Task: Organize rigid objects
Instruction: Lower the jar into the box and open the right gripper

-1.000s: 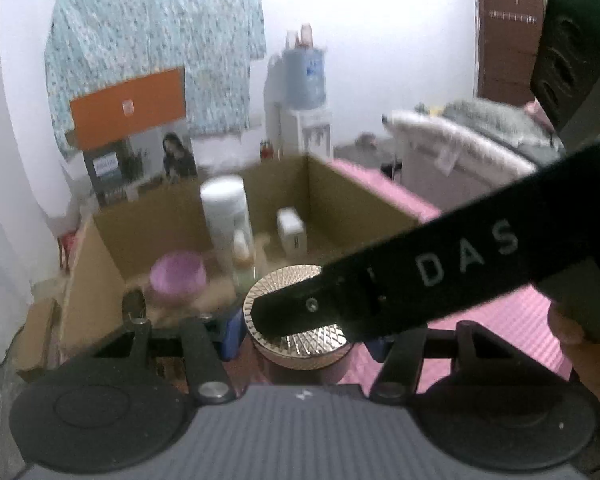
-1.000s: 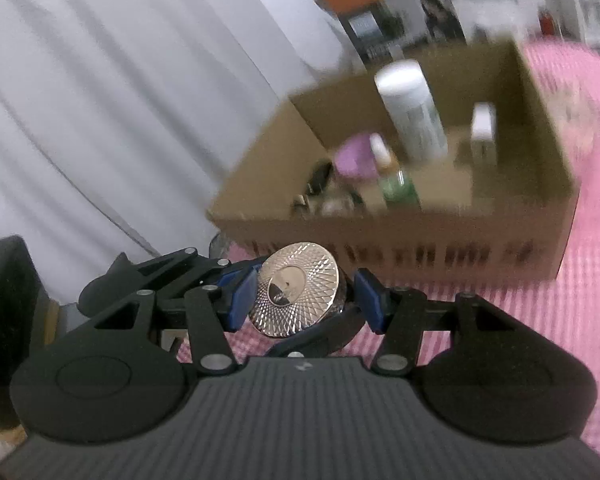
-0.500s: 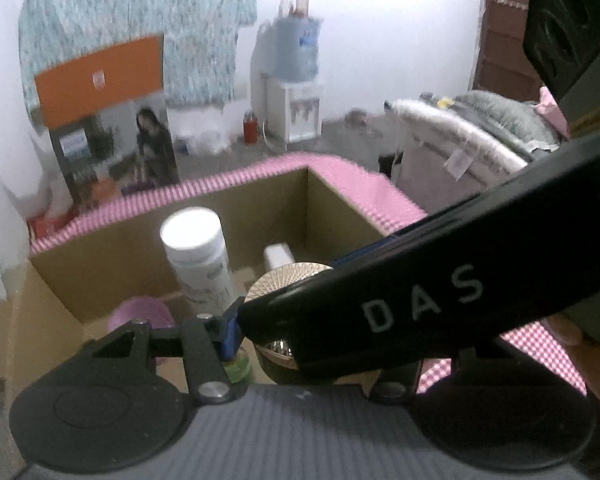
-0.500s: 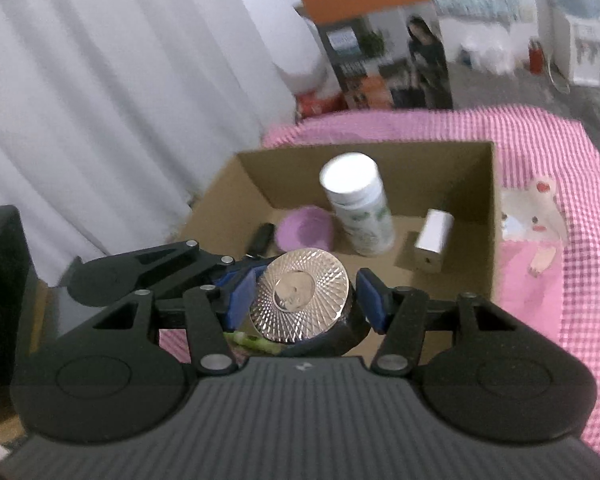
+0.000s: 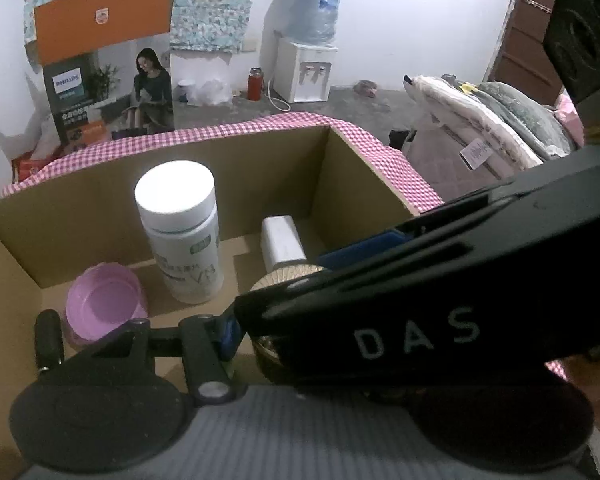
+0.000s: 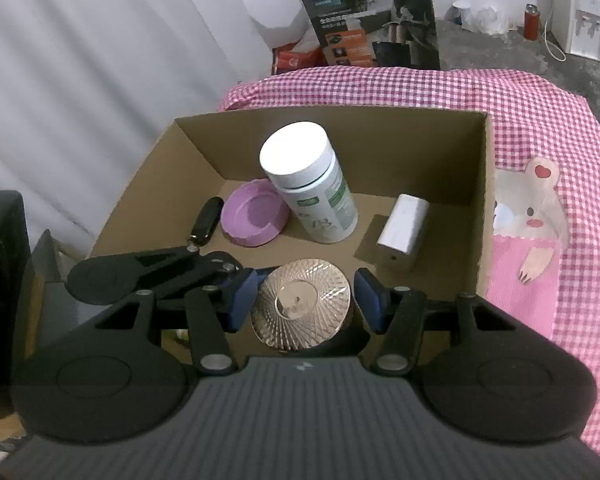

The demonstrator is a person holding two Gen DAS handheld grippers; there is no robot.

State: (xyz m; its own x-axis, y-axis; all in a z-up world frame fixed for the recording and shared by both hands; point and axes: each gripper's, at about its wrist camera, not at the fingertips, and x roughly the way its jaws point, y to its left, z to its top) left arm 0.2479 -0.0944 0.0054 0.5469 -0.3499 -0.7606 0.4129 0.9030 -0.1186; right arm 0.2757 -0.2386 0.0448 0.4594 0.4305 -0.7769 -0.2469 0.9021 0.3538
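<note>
backdrop: floral cloth pinned up on the white wall, pretty rumpled
big carton: orange-topped Philips box standing on the floor, photo of a seated person on its front
water dispenser: white unit against the wall with a blue jug on top
flask: red bottle on the floor just left of the dispenser
bags: clear plastic bags between the carton and the flask
door: brown wooden one far right
bedding: folded quilts stacked below the door
curtain: white drape filling the left side of the right-wrist view
tablecloth: pink gingham with a cartoon bear patch
</note>
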